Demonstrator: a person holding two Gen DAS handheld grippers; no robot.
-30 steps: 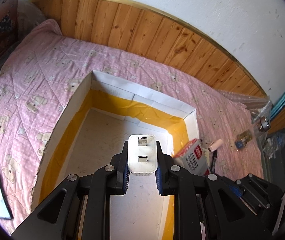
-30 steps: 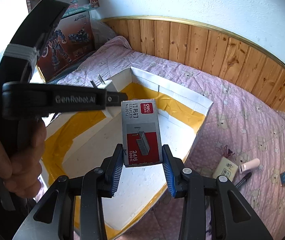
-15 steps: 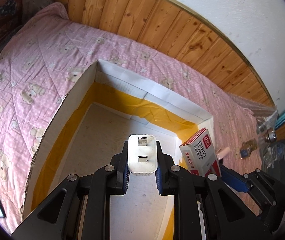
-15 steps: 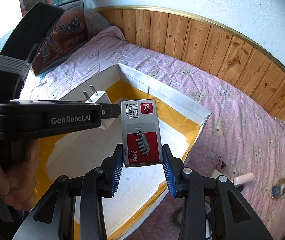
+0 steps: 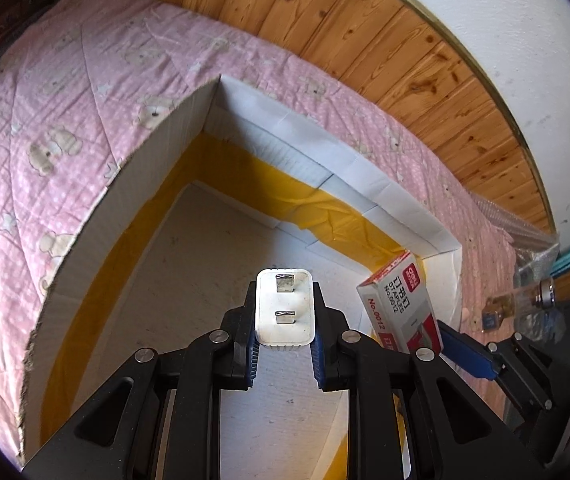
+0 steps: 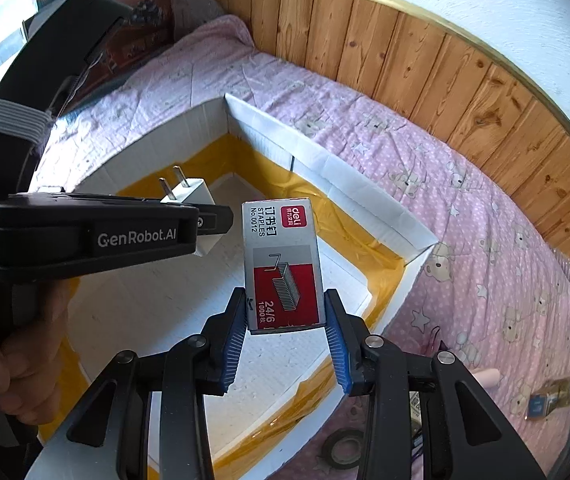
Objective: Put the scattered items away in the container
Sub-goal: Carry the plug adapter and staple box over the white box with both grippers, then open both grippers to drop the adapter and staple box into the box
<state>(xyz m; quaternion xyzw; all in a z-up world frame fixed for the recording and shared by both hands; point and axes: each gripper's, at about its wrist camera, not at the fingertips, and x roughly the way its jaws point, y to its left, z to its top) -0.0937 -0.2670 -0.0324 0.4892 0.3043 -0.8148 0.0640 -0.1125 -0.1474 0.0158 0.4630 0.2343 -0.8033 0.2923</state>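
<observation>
Below both, the white box on the bed looks bare inside. Left hand-held gripper clamps a plug adapter; right hand-held gripper clamps the staples box. Small items remain on the bed to its right.

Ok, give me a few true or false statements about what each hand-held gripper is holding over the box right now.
1. The left hand-held gripper grips a white plug adapter. True.
2. The right hand-held gripper is empty. False: it holds a staples box.
3. Both items hang over the open white box. True.
4. The adapter's prongs point down into the box. False: they point away from the gripper, toward the camera's view.
</observation>
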